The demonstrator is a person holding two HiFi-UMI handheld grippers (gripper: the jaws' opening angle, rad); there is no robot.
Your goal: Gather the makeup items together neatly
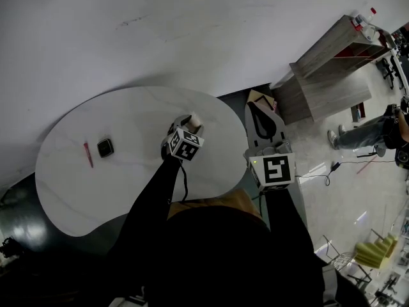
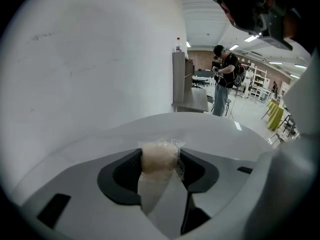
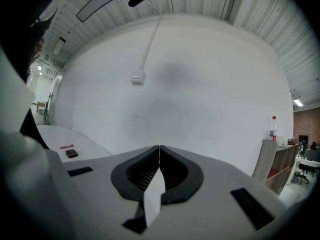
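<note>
An open lab hall: ribbed ceiling (image 3: 250,9), storage shelves (image 2: 257,81), wooden cabinet (image 1: 332,75).

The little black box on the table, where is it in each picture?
Head view: black box on the table, left side, beside the red stick.
Left gripper view: not in it.
Right gripper view: black box far left, small.
Shared landmark: wooden shelf, in all three.

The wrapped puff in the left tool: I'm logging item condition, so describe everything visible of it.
The wrapped puff is a pale beige, rounded, soft-looking lump inside clear, crinkled film that sticks out at its top. It sits between the dark pads of the left tool, which press it from both sides, over the white table near its far edge. Whether it touches the table cannot be told.
</note>
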